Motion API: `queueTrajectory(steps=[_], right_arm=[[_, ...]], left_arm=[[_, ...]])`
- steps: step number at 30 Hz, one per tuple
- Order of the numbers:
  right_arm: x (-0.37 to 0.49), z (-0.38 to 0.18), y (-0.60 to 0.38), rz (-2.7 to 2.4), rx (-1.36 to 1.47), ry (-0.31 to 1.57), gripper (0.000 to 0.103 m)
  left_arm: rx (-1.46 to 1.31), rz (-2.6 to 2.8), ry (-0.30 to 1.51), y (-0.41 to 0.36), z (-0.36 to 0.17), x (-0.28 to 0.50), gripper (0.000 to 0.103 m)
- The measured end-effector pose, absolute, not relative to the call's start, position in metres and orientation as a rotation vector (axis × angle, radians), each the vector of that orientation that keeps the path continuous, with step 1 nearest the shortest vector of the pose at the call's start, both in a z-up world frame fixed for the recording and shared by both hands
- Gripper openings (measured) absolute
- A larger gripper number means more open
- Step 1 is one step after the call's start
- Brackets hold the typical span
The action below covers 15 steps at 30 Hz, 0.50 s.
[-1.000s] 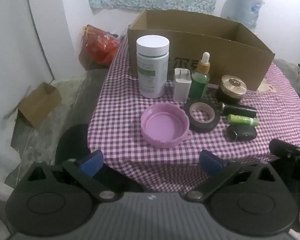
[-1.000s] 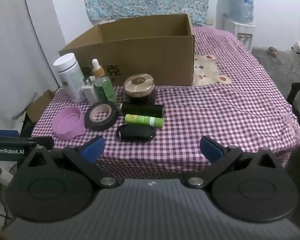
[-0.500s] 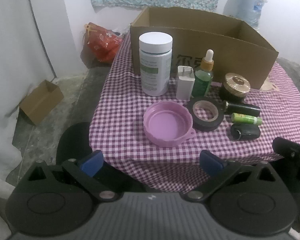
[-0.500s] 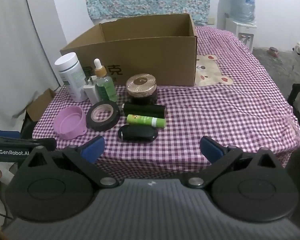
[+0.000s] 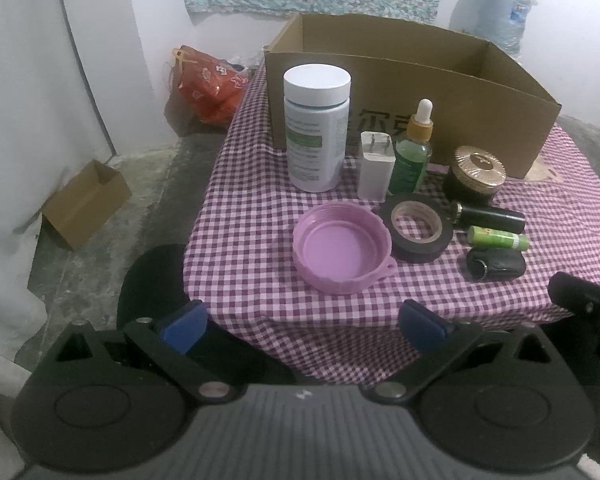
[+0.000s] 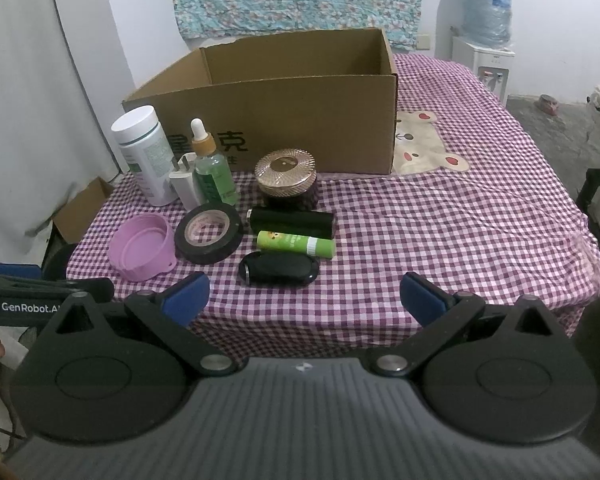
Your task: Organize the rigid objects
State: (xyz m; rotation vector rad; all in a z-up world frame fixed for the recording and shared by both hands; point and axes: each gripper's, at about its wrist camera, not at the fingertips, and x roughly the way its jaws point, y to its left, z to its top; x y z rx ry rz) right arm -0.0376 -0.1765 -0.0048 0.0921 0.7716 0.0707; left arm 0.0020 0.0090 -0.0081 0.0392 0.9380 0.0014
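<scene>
left gripper (image 5: pixel 302 320): jaws wide apart, empty, held off the table's near edge, lined up with the pink lid (image 5: pixel 342 247).
right gripper (image 6: pixel 305 294): jaws also wide apart, empty, held near the front edge, roughly lined up with the black key fob (image 6: pixel 278 269).
box (image 6: pixel 284 100): open cardboard box at the back of the checked tablecloth (image 6: pixel 460 220); looks empty from here. Likely the drop target, which is why the items queue in front of it.
back row: white bottle (image 5: pixel 316 126), white charger (image 5: pixel 376 170), green dropper bottle (image 5: pixel 412 156), all upright, close together; gold-lid jar (image 6: pixel 287 178) right of them.
front cluster: pink lid lying open side up, tape roll (image 6: pixel 209 232) flat just beside it, black tube (image 6: pixel 292 222) and green stick (image 6: pixel 296 243) lying side by side, key fob nearest the edge.
progress: nothing gripped, nothing boxed; looks like the start.
next (guess): each claw goes for its nearest item. The flat lid needs a rim grip.
</scene>
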Motion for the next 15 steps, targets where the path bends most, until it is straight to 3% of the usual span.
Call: queueTrajectory(steps=[15], right_arm=[[-0.0381,-0.0038,-0.1768,0.079,0.102,0.769,0.102]], left_arm=[[0.049,0.019,0.949,0.0065,-0.0076,0.0041,0.103]])
